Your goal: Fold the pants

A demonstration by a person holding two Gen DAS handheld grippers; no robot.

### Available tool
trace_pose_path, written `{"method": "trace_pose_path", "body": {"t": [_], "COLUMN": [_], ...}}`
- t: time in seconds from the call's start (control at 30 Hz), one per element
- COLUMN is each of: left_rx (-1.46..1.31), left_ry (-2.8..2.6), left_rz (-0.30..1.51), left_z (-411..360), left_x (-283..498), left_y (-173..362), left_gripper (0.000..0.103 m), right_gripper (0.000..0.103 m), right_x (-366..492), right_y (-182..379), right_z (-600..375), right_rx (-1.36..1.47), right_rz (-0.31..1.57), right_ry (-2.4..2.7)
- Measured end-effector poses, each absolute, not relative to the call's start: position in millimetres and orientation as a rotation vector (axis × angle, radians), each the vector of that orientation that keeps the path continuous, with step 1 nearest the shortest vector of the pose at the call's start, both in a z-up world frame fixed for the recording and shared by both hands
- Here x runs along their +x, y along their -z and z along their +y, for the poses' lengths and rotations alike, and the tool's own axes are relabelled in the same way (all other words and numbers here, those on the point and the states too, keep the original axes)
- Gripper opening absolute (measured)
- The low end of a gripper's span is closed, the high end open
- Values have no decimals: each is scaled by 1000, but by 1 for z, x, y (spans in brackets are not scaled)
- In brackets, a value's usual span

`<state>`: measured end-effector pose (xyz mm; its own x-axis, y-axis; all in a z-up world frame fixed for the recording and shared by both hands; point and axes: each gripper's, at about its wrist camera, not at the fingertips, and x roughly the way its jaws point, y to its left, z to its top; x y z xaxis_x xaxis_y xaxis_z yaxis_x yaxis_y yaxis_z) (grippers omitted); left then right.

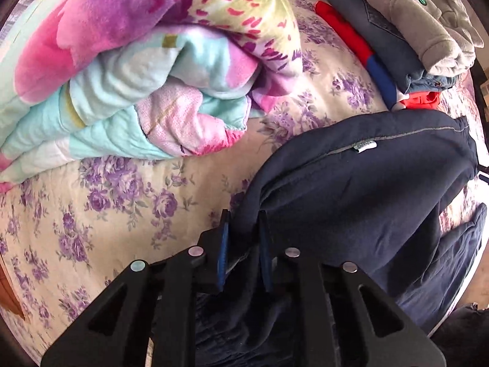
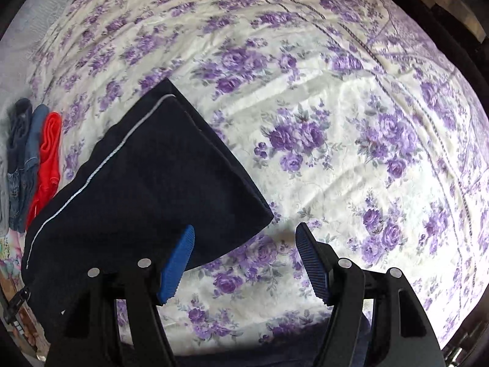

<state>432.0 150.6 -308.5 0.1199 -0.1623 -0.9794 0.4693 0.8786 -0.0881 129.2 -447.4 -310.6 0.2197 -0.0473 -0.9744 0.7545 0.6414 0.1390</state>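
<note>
From the left wrist camera, the left gripper point(image 1: 244, 229) has its 2 blue-padded fingers point(image 1: 223, 250) clamped on a bunched fold of the navy pants point(image 1: 360, 189), the cloth pinched between them and rising out of the grip. The pants spread away to the right over the floral bedsheet point(image 1: 107, 202), showing a pale grey seam line and a small white label point(image 1: 365, 148). Beyond them, toward the bed's far right corner, sits a stack of folded clothes point(image 1: 394, 39): a grey fleece on top, dark denim beneath, red and blue pieces at the bottom. A rolled pink and turquoise quilt point(image 1: 128, 70) fills the far left of the bed. From the right wrist camera, the right gripper point(image 2: 244, 238) has its 2 fingers point(image 2: 311, 263) spread wide apart, holding nothing, above the sheet. The pants lie folded to the left, one corner reaching just past the left finger's tip. The folded stack shows at the bed's left edge.
</note>
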Motion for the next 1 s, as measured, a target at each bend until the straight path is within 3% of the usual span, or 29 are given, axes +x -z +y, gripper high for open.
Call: {"method": "trace_pose_path", "body": {"t": [0.03,0.07,0.1,0.23,0.33,0.53,0.6,0.67,0.7,0.77,0.83,0.93,1.0], "left_rx": [271,274,278,325,339,320,353,392,397,372,353,351,351], "left_ry": [464,455,446,428,423,407,407,391,394,425,453,483,490], "left_rz": [1383,1389,1393,1383,1375,1365,1353,1343,1342,1347,1346,1341,1344], "left_z": [151,152,152,129,118,119,117,114,115,119,124,133,140], "left_x": [432,432,432,425,421,413,410,406,405,403,400,396,396], "left_y": [309,309,308,304,305,321,322,321,318,313,309,303,300], "left_gripper": [17,18,18,18,18,24,28,46,49,52,56,66,67], "right_gripper": [68,33,9,8,8,9,17,36,44,49,67,76,80], "right_x": [129,129,130,136,151,149,153,161,165,172,183,217,245], "right_y": [318,321,319,273,258,323,316,302,289,253,217,183,176], "right_z": [-450,-451,-452,-458,-464,-465,-458,-453,-448,-426,-391,-323,-264], "right_rx": [744,774,792,712,671,694,621,540,478,265,72,-30,-86], "right_rz": [1217,1172,1117,936,930,1124,1149,1217,1223,1187,1131,1101,1102], "right_ry": [611,589,544,556,535,591,604,640,646,673,624,294,24]}}
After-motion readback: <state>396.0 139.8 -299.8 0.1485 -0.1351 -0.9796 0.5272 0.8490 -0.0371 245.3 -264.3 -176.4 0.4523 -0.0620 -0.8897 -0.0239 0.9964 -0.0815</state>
